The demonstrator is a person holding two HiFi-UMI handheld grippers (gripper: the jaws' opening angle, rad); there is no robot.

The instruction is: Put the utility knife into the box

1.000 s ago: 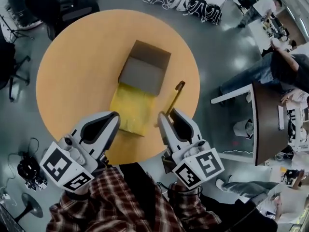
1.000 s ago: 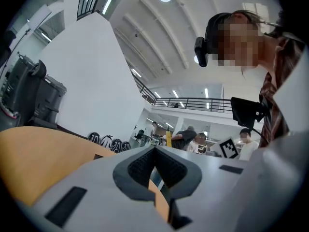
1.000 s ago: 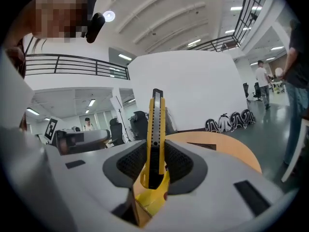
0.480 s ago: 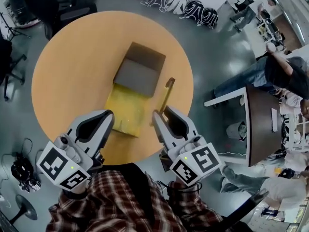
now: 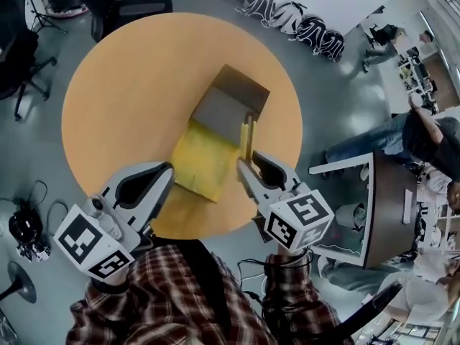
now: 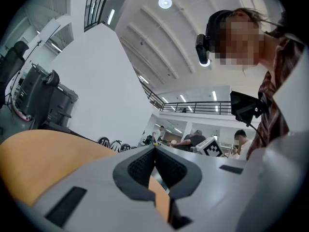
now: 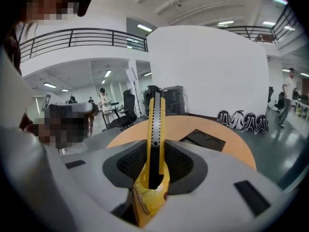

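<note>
An open cardboard box (image 5: 228, 105) with a yellow flap (image 5: 203, 157) folded toward me lies in the middle of the round orange table (image 5: 115, 92). My right gripper (image 5: 249, 165) is shut on the yellow utility knife (image 5: 248, 136), which points away from me with its tip over the box's right near edge. In the right gripper view the knife (image 7: 155, 124) stands up between the pads (image 7: 179, 161), with the box (image 7: 203, 140) beyond it. My left gripper (image 5: 164, 175) hovers at the table's near edge, left of the flap. Its jaws (image 6: 154, 151) meet with nothing between them.
Dark helmets (image 5: 291, 14) lie on the floor beyond the table. Office chairs (image 5: 21, 34) stand at the far left. A white-edged desk (image 5: 381, 200) with people around it is at the right. Cables (image 5: 25, 228) lie on the floor at the left.
My right gripper has carried the knife leftward, from right of the box to over its near right edge. The left gripper has stayed in about the same place.
</note>
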